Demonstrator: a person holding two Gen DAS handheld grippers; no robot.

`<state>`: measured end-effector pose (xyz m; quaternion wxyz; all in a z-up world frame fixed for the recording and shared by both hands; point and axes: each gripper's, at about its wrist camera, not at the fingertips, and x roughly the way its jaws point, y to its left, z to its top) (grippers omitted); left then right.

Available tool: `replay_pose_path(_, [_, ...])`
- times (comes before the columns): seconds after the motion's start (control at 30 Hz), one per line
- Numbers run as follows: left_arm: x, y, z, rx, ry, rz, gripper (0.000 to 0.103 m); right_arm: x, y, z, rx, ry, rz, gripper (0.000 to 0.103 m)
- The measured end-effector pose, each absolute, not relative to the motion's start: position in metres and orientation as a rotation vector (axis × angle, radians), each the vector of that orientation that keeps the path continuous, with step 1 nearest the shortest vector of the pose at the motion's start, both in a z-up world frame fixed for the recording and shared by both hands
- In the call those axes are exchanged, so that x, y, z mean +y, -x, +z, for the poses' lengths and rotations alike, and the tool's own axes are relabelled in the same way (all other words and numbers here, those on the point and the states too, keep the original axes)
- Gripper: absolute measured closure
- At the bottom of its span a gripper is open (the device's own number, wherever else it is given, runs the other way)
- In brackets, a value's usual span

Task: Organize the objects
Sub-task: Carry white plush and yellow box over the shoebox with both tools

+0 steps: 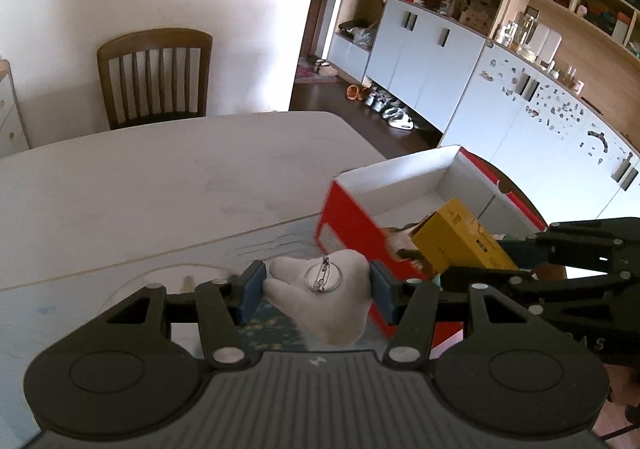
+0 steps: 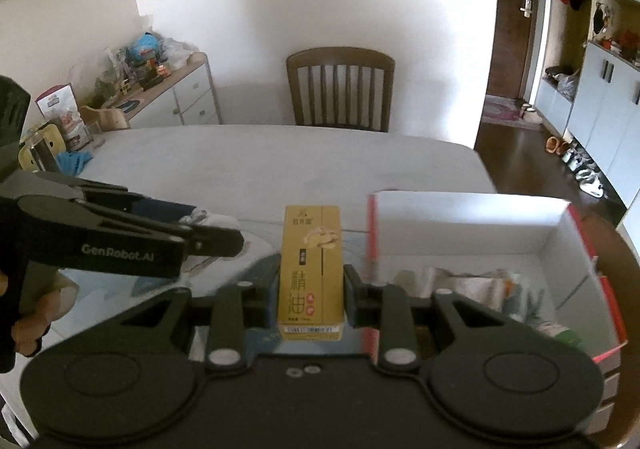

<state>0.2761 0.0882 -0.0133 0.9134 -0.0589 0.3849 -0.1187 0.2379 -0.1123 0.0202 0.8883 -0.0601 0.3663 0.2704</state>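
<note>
My left gripper is shut on a white plush badge whose safety-pin back faces the camera; it hangs above the table just left of the red box. My right gripper is shut on a yellow carton with Chinese print, held upright above the table just left of the red box. In the left wrist view the carton sits over the box's near edge. The box is white inside and holds several packets.
The white table reaches to a wooden chair. A cluttered sideboard stands at the left. Cabinets and shelves line the right wall, with shoes on the floor.
</note>
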Motion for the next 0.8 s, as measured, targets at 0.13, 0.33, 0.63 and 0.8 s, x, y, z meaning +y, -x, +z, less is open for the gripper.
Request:
replay_pose_path(0.13, [0.05,-0.282,-0.013,0.791,0.122,-0.242,0.047,-0.147,-0.249,0.02,0.758,0.117,0.566,0.074])
replay_pose_path(0.33, [-0.004,-0.295,-0.018,0.804,0.103,-0.248,0.047,-0.195,-0.269,0.016,0.759,0.108,0.571,0.074])
replay_pose_path(0.63, [-0.055,-0.319,-0.044,0.876,0.065,-0.238,0.047,-0.244,-0.305,-0.004,0.792,0.097,0.543,0.074])
replay_pose_path(0.8, [-0.072,-0.336,-0.059,0.917,0.04,-0.222,0.047,-0.253,-0.332,-0.018,0.815,0.093,0.533,0.074])
